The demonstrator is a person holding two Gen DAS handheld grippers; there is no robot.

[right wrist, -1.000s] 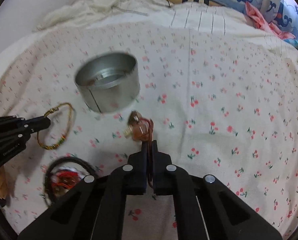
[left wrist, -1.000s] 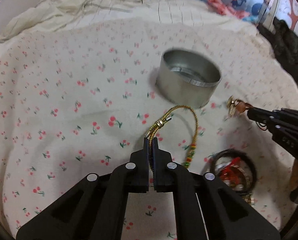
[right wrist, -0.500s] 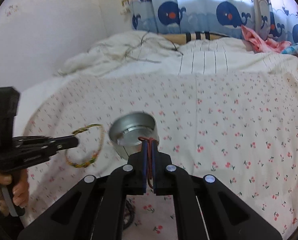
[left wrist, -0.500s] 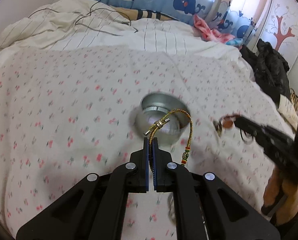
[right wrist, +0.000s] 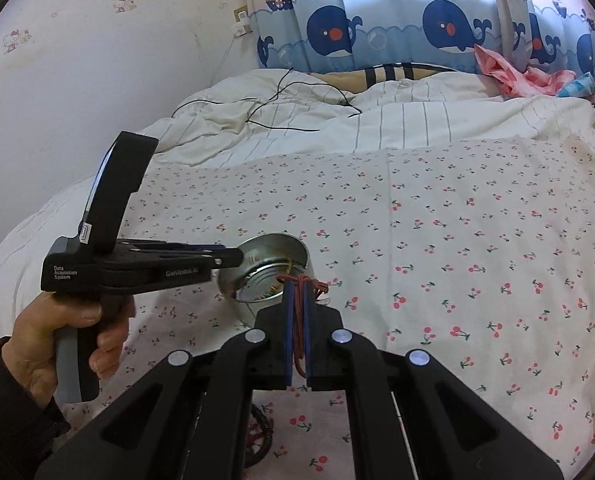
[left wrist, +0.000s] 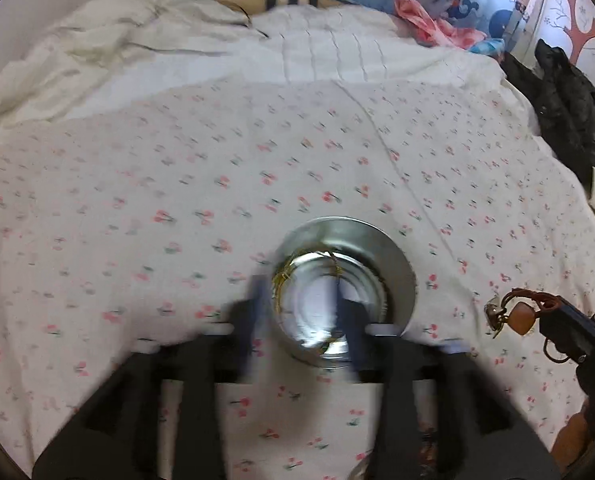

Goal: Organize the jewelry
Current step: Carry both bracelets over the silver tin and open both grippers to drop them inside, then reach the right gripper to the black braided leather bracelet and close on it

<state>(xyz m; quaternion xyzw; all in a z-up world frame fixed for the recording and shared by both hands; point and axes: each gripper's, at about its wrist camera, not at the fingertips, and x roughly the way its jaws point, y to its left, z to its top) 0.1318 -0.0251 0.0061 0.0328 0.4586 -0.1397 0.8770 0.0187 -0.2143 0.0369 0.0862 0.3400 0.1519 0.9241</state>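
A round silver tin [left wrist: 343, 292] stands on the cherry-print bedsheet; it also shows in the right wrist view [right wrist: 273, 276]. My left gripper [left wrist: 303, 308] hangs just above the tin with its jaws spread wide, blurred by motion. The gold cord bracelet [left wrist: 285, 276] lies inside the tin. My right gripper [right wrist: 297, 300] is shut on a red cord bracelet [right wrist: 303, 286] with an amber bead [left wrist: 521, 318], held in the air right of the tin. In the right wrist view the left gripper [right wrist: 233, 258] reaches over the tin's rim.
A crumpled white duvet [right wrist: 337, 120] with a black cable lies at the back. Black clothing [left wrist: 565, 104] sits at the right bed edge. A dark ring of more jewelry [right wrist: 259, 436] lies on the sheet below my right gripper.
My left gripper moved over the tin and opened; the gold bracelet dropped into the tin. My right gripper stayed shut on the red cord bracelet and rose slightly.
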